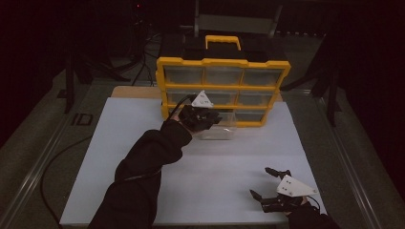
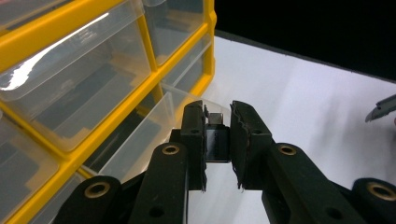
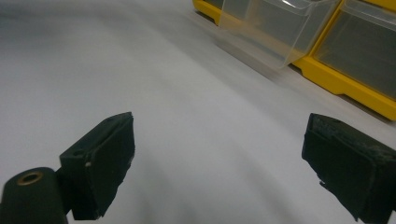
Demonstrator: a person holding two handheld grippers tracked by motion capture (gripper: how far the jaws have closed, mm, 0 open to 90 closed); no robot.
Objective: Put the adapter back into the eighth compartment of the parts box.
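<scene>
While the clear plastic drawer (image 1: 220,128) sits partly pulled from the yellow organizer's (image 1: 222,62) bottom row, our left gripper (image 2: 218,122) pinches its front lip (halfway out, we judge); our right gripper (image 1: 270,183) rests spread wide on the white table (image 1: 229,162).

Left arm stretched forward, left gripper (image 1: 212,119) jaws nearly closed, narrow gap between. Right gripper (image 1: 265,183) held low, near body, jaws spread wide.

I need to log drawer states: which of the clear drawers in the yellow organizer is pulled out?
The bottom-row drawer at the left hand-held gripper juts onto the white table; the other drawers sit flush in the yellow organizer.
</scene>
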